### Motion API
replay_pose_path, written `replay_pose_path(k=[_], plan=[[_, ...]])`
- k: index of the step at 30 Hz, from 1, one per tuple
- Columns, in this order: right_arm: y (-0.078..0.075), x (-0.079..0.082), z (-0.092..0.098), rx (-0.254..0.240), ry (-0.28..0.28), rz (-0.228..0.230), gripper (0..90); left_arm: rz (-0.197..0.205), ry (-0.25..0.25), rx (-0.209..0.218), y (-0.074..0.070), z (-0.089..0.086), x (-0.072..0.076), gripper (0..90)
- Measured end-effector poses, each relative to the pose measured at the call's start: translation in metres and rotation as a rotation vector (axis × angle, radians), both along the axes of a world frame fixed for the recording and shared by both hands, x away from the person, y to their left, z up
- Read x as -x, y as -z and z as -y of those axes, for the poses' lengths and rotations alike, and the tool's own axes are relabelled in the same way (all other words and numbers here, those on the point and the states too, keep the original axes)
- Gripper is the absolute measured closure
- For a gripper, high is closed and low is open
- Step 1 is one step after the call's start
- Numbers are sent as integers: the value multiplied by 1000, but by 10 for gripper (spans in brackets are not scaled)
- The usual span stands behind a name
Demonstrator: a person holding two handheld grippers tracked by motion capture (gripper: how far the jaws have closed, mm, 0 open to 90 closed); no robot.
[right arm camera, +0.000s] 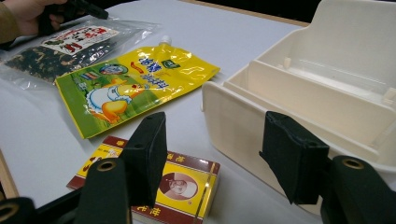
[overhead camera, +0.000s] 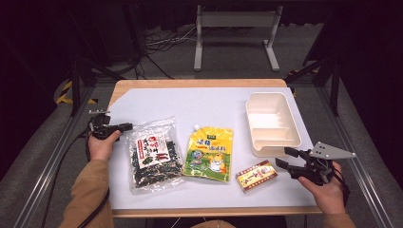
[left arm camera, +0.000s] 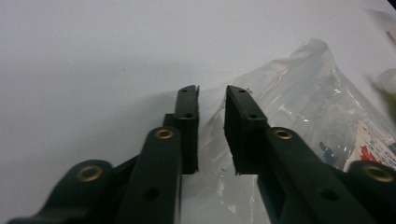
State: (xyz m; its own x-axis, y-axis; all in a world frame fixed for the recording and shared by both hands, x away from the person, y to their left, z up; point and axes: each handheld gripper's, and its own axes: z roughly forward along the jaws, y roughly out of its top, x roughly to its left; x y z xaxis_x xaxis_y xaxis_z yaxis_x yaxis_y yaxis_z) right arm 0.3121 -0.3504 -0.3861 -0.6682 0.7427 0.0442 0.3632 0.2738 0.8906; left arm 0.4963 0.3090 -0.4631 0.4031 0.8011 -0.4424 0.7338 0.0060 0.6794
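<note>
Your left gripper (left arm camera: pixel 211 100) is closing on the top corner of the clear snack bag (overhead camera: pixel 154 154) at the table's left; the jaws are standing narrowly apart with film between them, not yet pinched. That bag is looking light, floppy and slippery, so you are best taking the flat sealed edge. Your right gripper (right arm camera: pixel 215 154) is hanging wide open, holding nothing, above the small box (right arm camera: pixel 187 186). The yellow pouch (overhead camera: pixel 209 153) is lying just beside the bag; the cream tray (overhead camera: pixel 295 137) is sitting well apart.
</note>
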Motion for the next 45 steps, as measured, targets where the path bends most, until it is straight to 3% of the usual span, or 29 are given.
replay_pose_path(k=[2,4,7,18,20,29,39,40,41,45], plan=[[0,0,1,1,2,0,407,11,8,18,-1,-2,1,851],[0,0,1,0,4,0,407,34,22,8,-3,-1,2,900],[0,0,2,2,7,-1,407,57,29,-24,-7,2,5,900],[-1,-1,3,-9,9,-6,407,141,35,-24,-28,-2,17,900],[-1,-2,3,-8,10,-9,408,164,37,-37,-35,-3,22,900],[-5,-5,-2,-12,-10,-14,420,254,42,-27,-61,-11,43,900],[-13,-15,-23,-18,-80,-17,419,361,53,-25,-89,-12,72,900],[-17,-18,-33,-18,-111,-12,419,393,59,-21,-97,-12,81,900],[-17,-18,-33,-18,-111,-12,419,393,59,-21,-97,-12,81,900],[-27,-24,-58,-18,-187,0,419,458,85,-15,-115,-8,98,900]])
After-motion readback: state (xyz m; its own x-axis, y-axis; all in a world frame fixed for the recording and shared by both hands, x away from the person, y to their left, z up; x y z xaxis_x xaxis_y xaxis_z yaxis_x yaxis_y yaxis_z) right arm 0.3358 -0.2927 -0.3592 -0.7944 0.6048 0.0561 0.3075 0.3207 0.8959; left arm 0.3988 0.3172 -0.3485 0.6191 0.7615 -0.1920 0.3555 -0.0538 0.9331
